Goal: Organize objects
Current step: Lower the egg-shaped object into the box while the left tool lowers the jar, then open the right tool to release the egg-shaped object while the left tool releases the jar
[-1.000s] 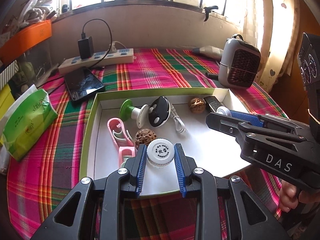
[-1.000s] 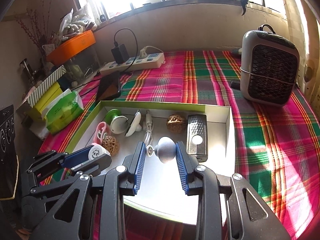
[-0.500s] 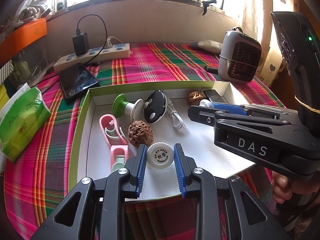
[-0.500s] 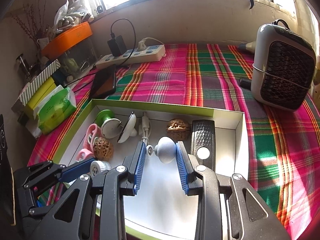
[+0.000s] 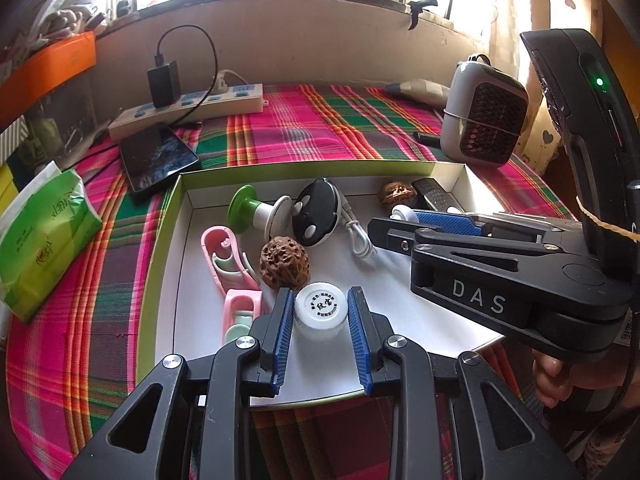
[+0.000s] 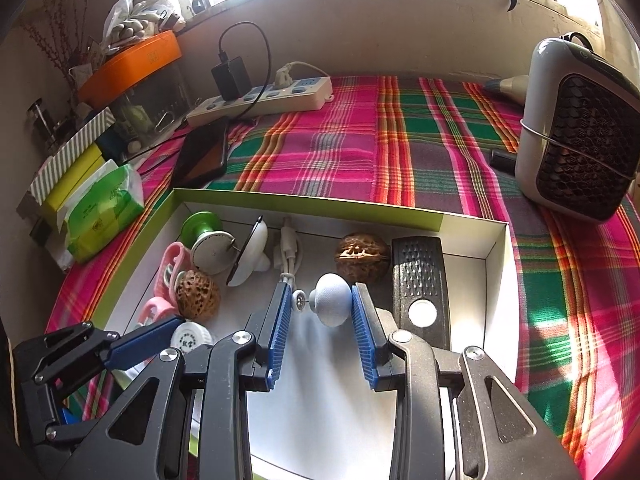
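A shallow white box with a green rim (image 5: pixel 304 170) (image 6: pixel 312 200) lies on the plaid cloth. My left gripper (image 5: pixel 321 300) is shut on a small white bottle with a printed cap (image 5: pixel 320 309), low over the box's near left part, beside a rough brown walnut (image 5: pixel 285 264). My right gripper (image 6: pixel 320 300) is shut on a white knob with a small pin wheel (image 6: pixel 332 299), low over the box's middle, next to a smooth walnut (image 6: pixel 362 258) and a black textured remote (image 6: pixel 420 276). The box also holds a pink clip (image 5: pixel 224 256), a green-and-white spool (image 5: pixel 256 208) and a black-and-white cable winder (image 5: pixel 318 212).
A small heater (image 6: pixel 580 128) stands at the right. A power strip with a charger (image 6: pixel 264 96) and a dark phone (image 6: pixel 202 154) lie at the back left. A green tissue pack (image 5: pixel 44 240) and stacked boxes (image 6: pixel 68 168) sit at the left.
Both grippers have moved forward and lower into the box with their objects still held. The white bottle has come down beside the rough walnut; the knob has come close to the smooth walnut.
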A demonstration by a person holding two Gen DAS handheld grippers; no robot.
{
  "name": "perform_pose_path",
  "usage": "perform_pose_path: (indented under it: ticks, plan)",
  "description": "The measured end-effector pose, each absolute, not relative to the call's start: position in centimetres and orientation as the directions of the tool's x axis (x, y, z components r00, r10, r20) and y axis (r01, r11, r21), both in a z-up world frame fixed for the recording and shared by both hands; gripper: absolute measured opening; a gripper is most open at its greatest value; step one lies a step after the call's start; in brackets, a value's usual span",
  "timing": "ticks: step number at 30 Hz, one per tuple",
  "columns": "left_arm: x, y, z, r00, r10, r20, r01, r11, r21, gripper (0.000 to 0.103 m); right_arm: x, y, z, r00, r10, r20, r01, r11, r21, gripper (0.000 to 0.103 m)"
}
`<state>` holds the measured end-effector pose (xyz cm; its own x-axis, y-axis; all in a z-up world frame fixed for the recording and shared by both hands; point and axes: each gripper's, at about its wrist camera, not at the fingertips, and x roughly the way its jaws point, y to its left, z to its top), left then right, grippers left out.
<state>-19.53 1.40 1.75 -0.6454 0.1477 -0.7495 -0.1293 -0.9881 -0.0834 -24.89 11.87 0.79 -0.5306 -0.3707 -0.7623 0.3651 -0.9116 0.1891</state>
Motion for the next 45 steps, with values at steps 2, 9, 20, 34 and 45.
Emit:
perform_pose_path:
  ticks: [2, 9, 20, 34, 45]
  plan:
    - [-19.5, 1.4, 1.8, -0.646, 0.149, -0.749, -0.129, -0.988, -0.084, 0.026, -24.9, 11.8, 0.8, -0.53, -0.37, -0.763, 0.365, -0.912, 0.188, 0.033]
    - [-19.6, 1.4, 1.7, -0.645, 0.149, -0.75, -0.129, -0.988, -0.085, 0.026, -25.0, 11.8, 0.7, -0.529, -0.371, -0.763, 0.368, -0.911, 0.188, 0.033]
    - [-19.5, 1.3, 1.8, -0.644, 0.146, -0.751, -0.127, -0.988, -0.084, 0.026, -24.9, 11.8, 0.6, -0.529, -0.37, -0.764, 0.365, -0.912, 0.189, 0.033]
    - [-19.3, 1.0, 1.9, -0.641, 0.128, -0.757, -0.103, -0.991, -0.08, 0.026, -24.6, 11.4, 1.1, -0.529, -0.378, -0.759, 0.367, -0.909, 0.197, 0.033]
    - [-18.4, 0.7, 2.4, -0.653, 0.128, -0.747, -0.098, -0.992, -0.084, 0.026, -23.6, 11.3, 1.9, -0.545, -0.385, -0.745, 0.369, -0.908, 0.199, 0.041]
